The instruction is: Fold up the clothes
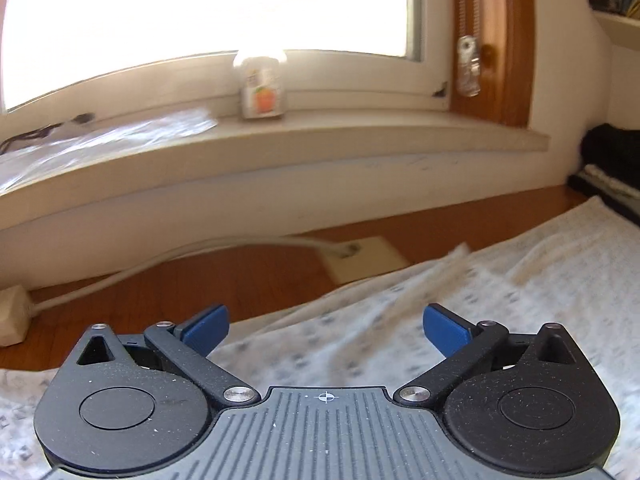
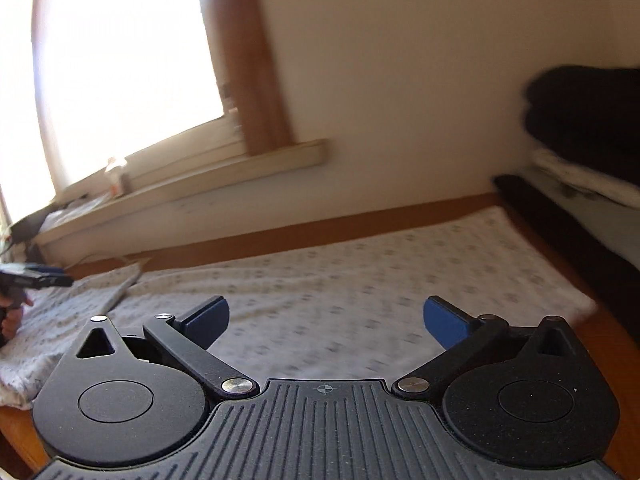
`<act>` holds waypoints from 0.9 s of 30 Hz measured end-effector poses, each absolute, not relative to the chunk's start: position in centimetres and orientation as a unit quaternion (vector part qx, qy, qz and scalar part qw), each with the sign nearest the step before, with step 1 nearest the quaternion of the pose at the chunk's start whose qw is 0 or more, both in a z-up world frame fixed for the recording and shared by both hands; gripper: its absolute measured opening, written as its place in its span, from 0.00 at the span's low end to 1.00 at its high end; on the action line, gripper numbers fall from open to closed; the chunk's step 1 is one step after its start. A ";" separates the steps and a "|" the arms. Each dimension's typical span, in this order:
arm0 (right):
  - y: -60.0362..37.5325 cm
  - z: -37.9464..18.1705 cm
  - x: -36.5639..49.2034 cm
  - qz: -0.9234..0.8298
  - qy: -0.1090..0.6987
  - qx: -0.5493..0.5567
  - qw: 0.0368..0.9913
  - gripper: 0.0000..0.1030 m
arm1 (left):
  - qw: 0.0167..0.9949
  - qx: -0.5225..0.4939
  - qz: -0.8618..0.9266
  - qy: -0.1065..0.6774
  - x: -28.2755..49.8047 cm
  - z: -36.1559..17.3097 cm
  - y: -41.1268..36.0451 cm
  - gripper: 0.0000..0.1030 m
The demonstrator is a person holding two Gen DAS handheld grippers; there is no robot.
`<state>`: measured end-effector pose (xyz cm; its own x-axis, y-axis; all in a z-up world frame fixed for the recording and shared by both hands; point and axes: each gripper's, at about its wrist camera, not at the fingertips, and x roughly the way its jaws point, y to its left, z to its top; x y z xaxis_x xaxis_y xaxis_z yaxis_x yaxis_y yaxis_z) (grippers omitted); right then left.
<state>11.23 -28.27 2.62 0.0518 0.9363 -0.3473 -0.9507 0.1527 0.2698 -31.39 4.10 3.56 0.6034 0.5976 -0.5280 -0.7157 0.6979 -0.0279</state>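
A white garment with small grey prints [image 1: 360, 344] lies spread on the wooden table [image 1: 224, 280]. My left gripper [image 1: 326, 326] hovers just above it, jaws wide open with nothing between the blue pads [image 1: 206, 328]. In the right wrist view the same garment [image 2: 360, 280] stretches flat across the table, with a folded-over flap [image 2: 80, 300] at the left. My right gripper [image 2: 326, 322] is open above the cloth, empty. The left gripper [image 2: 36, 278] shows at the far left edge, held by a hand [image 2: 12, 316].
A window sill [image 1: 280, 140] carries a small jar with an orange label [image 1: 262, 88] and a plastic sheet [image 1: 100, 148]. A white cable [image 1: 160, 260] runs along the wall to a socket [image 1: 360, 256]. Dark folded items [image 2: 592, 140] are stacked at the table's right end.
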 end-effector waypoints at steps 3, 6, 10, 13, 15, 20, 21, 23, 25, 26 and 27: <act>-30.1 2.2 14.1 0.623 0.244 0.026 0.742 1.00 | 0.897 -0.142 0.347 0.233 -29.3 4.8 3.7 1.00; -31.3 2.0 17.0 0.584 0.273 0.056 0.763 0.94 | 0.904 -0.153 0.344 0.202 -26.6 5.9 3.0 1.00; -32.0 1.4 19.1 0.553 0.273 0.009 0.787 0.55 | 0.916 -0.159 0.312 0.197 -21.3 7.0 1.8 1.00; -31.3 1.0 19.5 0.525 0.254 -0.048 0.810 0.44 | 0.926 -0.154 0.274 0.210 -16.4 7.4 0.6 1.00; -31.0 0.6 20.4 0.516 0.271 -0.044 0.811 0.43 | 0.931 -0.143 0.257 0.214 -13.0 7.6 -0.7 1.00; -29.9 0.7 22.0 0.511 0.293 -0.048 0.806 0.40 | 0.944 -0.133 0.199 0.228 -4.4 7.3 -3.7 1.00; -29.5 0.9 22.0 0.516 0.295 -0.059 0.802 0.37 | 0.944 -0.132 0.191 0.233 -2.6 7.0 -4.2 1.00; -28.9 0.9 21.9 0.522 0.292 -0.075 0.798 0.31 | 0.944 -0.134 0.174 0.246 0.9 6.5 -5.2 1.00; -28.5 0.9 21.9 0.524 0.289 -0.078 0.797 0.30 | 0.942 -0.139 0.163 0.259 4.0 5.9 -6.1 1.00; -28.4 0.8 22.0 0.526 0.290 -0.072 0.796 0.25 | 0.941 -0.142 0.157 0.265 5.5 5.6 -6.5 1.00; -28.4 0.8 22.2 0.529 0.290 -0.067 0.795 0.20 | 0.940 -0.142 0.154 0.269 6.9 5.3 -6.9 1.00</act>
